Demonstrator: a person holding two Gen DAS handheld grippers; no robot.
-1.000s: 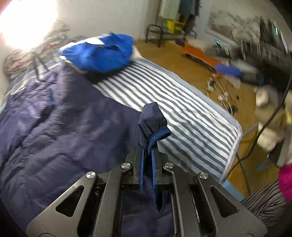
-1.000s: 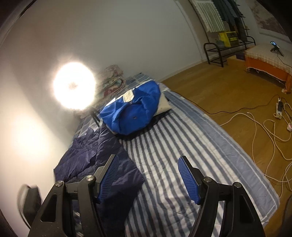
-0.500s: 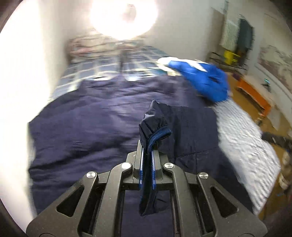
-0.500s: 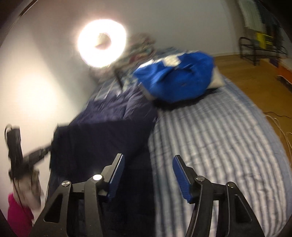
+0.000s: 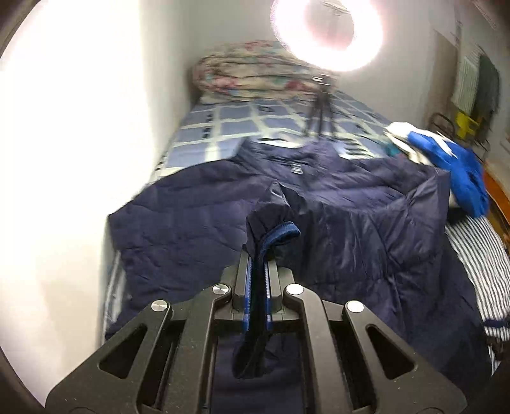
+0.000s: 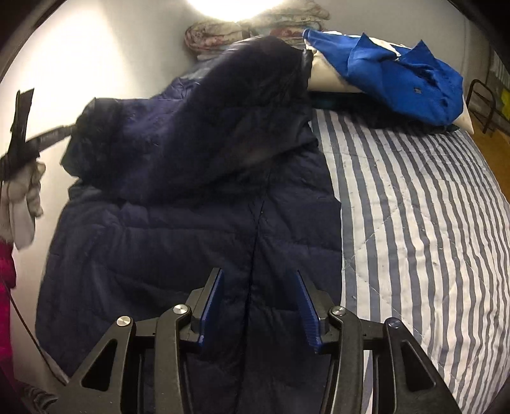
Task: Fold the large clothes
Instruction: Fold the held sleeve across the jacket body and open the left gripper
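A navy quilted jacket [image 5: 350, 229] lies spread on the bed along the wall. My left gripper [image 5: 258, 251] is shut on its sleeve cuff [image 5: 280, 232], whose blue knit lining sticks out above the pads. In the right wrist view the raised sleeve [image 6: 197, 121] stretches left across the jacket [image 6: 178, 229] to a blurred dark gripper held by a gloved hand [image 6: 22, 197]. My right gripper [image 6: 258, 275] hovers over the jacket's lower part beside its centre seam. Its jaws are closing, and the blue pads [image 6: 213, 296] are apart with no fabric pinched between them.
A bright blue garment [image 6: 401, 73] lies on a white pillow [image 6: 325, 76] at the head of the bed. The striped bedcover [image 6: 430, 207] is bare to the right of the jacket. A folded floral quilt [image 5: 248, 70], a ring light [image 5: 325, 28] and its tripod [image 5: 322, 108] stand at the back.
The left gripper has swung with the cuff from the striped side toward the wall and the head of the bed. The right gripper has come down over the jacket, and its jaws have narrowed.
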